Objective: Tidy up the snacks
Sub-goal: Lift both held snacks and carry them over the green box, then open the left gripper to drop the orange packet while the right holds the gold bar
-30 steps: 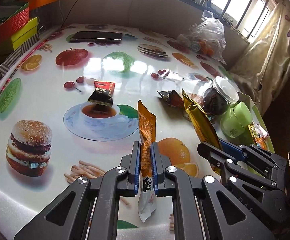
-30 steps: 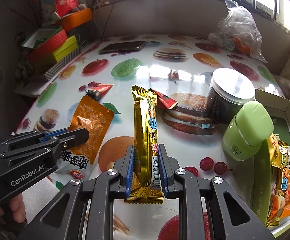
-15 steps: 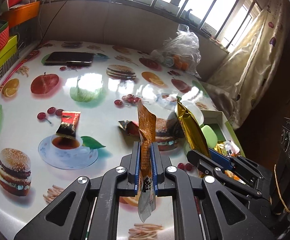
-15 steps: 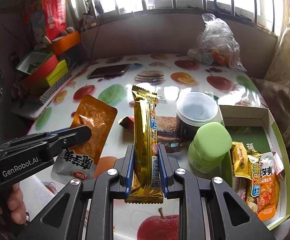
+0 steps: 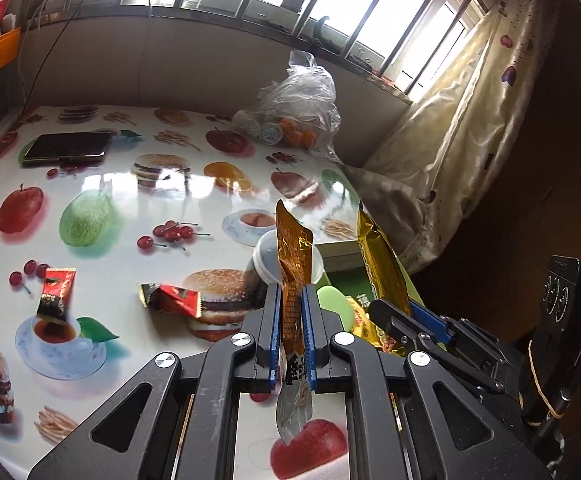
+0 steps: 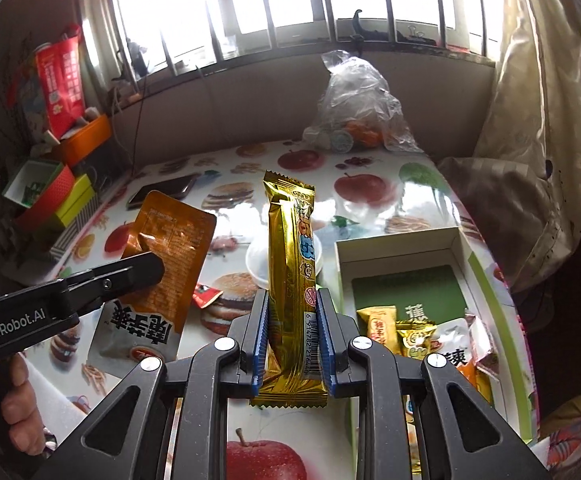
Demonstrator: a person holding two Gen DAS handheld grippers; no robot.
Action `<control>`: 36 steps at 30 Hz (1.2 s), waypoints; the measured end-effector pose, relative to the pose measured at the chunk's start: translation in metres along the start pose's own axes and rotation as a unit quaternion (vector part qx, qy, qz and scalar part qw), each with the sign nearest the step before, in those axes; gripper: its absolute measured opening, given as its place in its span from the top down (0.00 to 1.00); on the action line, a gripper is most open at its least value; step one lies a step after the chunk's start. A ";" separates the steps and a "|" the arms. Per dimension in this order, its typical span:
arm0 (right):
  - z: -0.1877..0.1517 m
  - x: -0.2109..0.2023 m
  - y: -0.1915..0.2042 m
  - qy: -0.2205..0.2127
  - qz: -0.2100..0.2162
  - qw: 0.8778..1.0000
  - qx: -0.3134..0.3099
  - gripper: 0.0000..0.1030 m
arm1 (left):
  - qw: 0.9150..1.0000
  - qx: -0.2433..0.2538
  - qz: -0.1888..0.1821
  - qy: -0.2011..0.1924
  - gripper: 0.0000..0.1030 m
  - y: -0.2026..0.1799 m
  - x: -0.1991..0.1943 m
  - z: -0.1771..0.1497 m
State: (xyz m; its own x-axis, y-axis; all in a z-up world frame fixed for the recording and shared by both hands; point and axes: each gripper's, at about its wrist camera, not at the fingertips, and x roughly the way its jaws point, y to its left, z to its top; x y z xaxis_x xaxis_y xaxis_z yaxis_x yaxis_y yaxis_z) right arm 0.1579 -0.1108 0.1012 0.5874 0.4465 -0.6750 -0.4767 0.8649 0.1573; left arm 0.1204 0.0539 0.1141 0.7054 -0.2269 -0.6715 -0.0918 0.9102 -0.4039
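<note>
I take the open box [image 6: 482, 280] as my landmark. Its far half lies bare, with room to come down from above; its near half is filled with snack packets [image 6: 418, 336]. Just left of the box a white-lidded jar [image 6: 258, 256] and a green cap [image 5: 332, 304] block a low sideways path. Farther left the table [image 5: 102, 184] is mostly free, holding two red sachets [image 5: 174, 300]. Beyond the box stands a plastic bag [image 6: 354, 108].

Left gripper [image 5: 290, 320] pointing downward, jaws clamping tight, right gripper [image 6: 292, 332] tilting down beside it, jaws gripping narrowly, a hand [image 6: 8, 412] holding the left handle
</note>
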 end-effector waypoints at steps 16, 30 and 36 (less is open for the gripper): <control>0.002 -0.008 -0.065 0.003 -0.040 0.999 0.033 0.79 | 0.998 0.024 -0.047 0.034 0.90 -0.060 0.045 0.011; -0.007 0.011 -0.109 0.038 -0.072 0.995 0.050 0.79 | 0.995 0.033 -0.048 0.078 0.90 -0.088 0.098 0.005; -0.015 0.030 -0.118 0.067 -0.088 0.993 0.041 0.79 | 0.994 0.039 -0.033 0.096 0.90 -0.090 0.118 -0.003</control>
State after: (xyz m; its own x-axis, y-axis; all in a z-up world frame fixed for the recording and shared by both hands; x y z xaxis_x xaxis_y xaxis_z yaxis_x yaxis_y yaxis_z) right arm 0.2219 -0.2027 0.0523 0.5618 0.2561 -0.7866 -0.3164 0.9451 0.0817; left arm 0.2094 -0.0556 0.0694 0.5608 -0.3428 -0.7536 0.0106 0.9131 -0.4075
